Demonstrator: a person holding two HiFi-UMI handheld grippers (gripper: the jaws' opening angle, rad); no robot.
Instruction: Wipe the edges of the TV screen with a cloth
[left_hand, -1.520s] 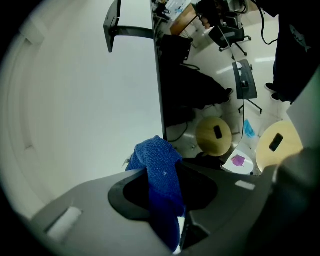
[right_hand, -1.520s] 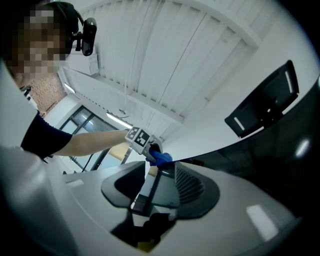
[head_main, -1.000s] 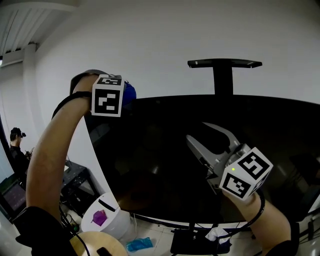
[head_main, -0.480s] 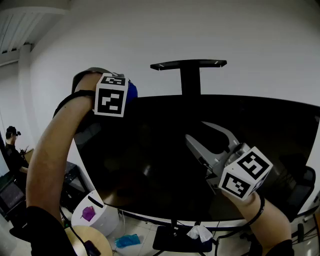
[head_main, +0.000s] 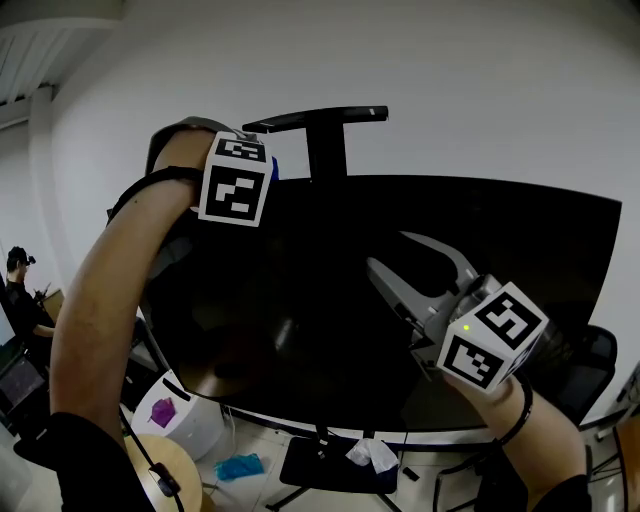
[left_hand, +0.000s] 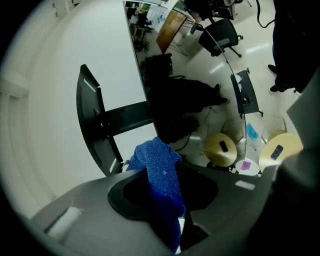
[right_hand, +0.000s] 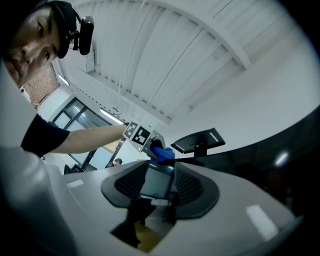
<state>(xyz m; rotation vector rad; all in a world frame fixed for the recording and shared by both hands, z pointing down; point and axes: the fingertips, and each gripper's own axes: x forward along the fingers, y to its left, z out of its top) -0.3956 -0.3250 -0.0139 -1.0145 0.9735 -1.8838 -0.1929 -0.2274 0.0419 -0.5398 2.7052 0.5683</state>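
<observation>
left gripper (left_hand: 165, 210) has slid along the top edge since the earlier frame, from near the top-left corner to just beside the mount post (head_main: 325, 145). right gripper (head_main: 388, 250) has shifted the same way with it.

tv screen (head_main: 330, 300): big and dark, long axis level. its top edge (head_main: 450, 185) runs on from the left jaws toward the far right corner, likely the stretch left to wipe.

left jaws are clamped tight on the blue cloth (left_hand: 157, 160). the cloth sticks out ahead of them and looks pressed on that top edge.

right jaws are partly apart with nothing in them. they hang in front of the glass, well below the edge. left hand is the nearer one.
</observation>
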